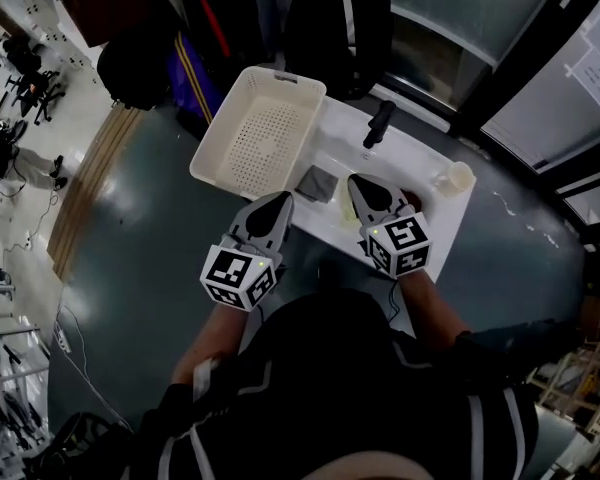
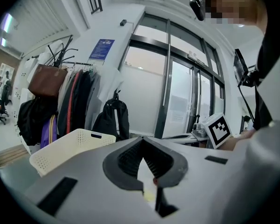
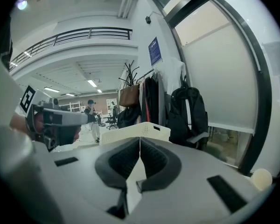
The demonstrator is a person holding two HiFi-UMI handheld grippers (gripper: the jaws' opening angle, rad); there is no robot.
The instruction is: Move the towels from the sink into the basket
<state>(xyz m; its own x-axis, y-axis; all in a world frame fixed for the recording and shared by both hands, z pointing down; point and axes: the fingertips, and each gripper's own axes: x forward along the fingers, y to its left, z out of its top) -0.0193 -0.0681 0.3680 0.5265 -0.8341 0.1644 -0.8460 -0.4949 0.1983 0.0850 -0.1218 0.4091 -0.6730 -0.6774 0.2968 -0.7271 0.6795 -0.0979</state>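
Both grippers hover side by side, fingers closed on nothing: left gripper (image 1: 282,201), right gripper (image 1: 359,180). Between their tips a grey towel (image 1: 317,182) lies on the white table (image 1: 420,156). Beyond sits the white basket (image 1: 218,136), beside a black faucet (image 1: 378,125).

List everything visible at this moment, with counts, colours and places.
basket: one, cream, empty, at the sink's left end
towel: one, grey, on the sink beside the basket
faucet: one, black, sink's far edge
cup: one, whitish, sink's right end
sink: one, white, before the person
backpack: one, black, beyond the basket
left gripper: one, grey, shut, empty, near the basket
right gripper: one, grey, shut, empty, over the sink
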